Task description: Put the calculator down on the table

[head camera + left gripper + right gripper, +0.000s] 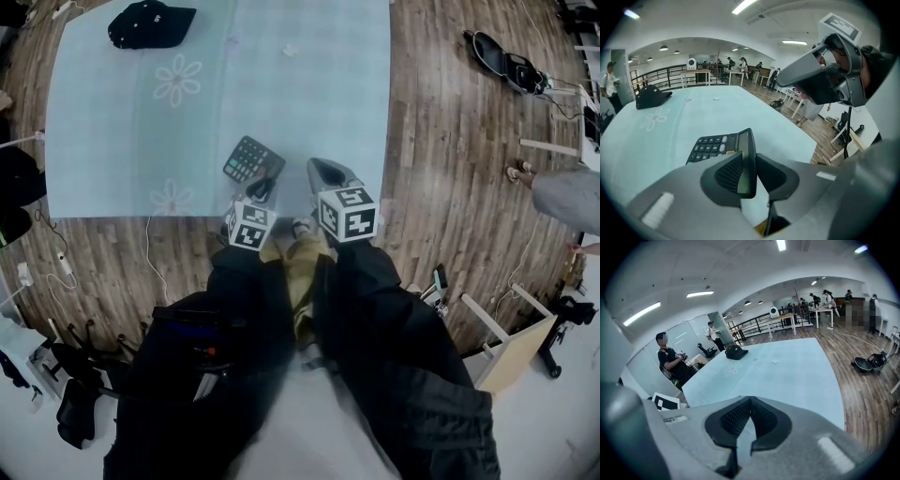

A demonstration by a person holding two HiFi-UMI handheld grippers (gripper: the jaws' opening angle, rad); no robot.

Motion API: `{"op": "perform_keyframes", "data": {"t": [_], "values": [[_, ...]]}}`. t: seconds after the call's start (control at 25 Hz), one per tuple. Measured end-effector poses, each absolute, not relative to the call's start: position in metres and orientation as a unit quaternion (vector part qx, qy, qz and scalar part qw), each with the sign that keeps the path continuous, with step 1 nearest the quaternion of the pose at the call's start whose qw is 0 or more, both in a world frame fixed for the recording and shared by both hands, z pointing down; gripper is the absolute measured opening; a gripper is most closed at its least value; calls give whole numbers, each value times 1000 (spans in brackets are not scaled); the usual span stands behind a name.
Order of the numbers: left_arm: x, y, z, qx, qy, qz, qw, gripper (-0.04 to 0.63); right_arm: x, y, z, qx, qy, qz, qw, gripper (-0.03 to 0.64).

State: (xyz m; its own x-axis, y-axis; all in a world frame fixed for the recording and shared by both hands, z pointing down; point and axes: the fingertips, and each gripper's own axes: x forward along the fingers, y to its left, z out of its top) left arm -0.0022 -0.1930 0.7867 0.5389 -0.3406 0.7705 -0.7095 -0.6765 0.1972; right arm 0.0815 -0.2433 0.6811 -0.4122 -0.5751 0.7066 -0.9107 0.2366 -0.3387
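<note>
Nearest the camera, two dark fabric sleeves [375,319] extend forward side by side, each ending in a grey moulded gripper with a black-and-white marker cube. The left gripper [749,161] is clamped on the calculator [712,147]: its black ribbed pads press from both sides on the thin edge of the raised display end. The right gripper [750,401], just beside it at 3 o'clock, has its ribbed pads meeting at the tips with nothing between them. The calculator is a flat dark slab with rows of rounded black keys, a few pale ones, and an angled display panel. In the head view it sits at 11 o'clock from the left gripper, over the near edge of the table [309,94]; contact with the surface cannot be confirmed. The table carries a smooth pale blue-green cloth printed with white flowers. A black cap [150,23] lies at its far 10 o'clock corner. Wood-plank flooring [450,187] surrounds the table.
</note>
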Motion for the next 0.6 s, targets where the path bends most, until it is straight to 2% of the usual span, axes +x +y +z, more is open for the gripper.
{"op": "perform_keyframes", "data": {"t": [0.6], "values": [[6, -188, 805, 833, -304, 371, 275, 95, 93, -230, 686, 495, -748, 375, 235, -2]]}}
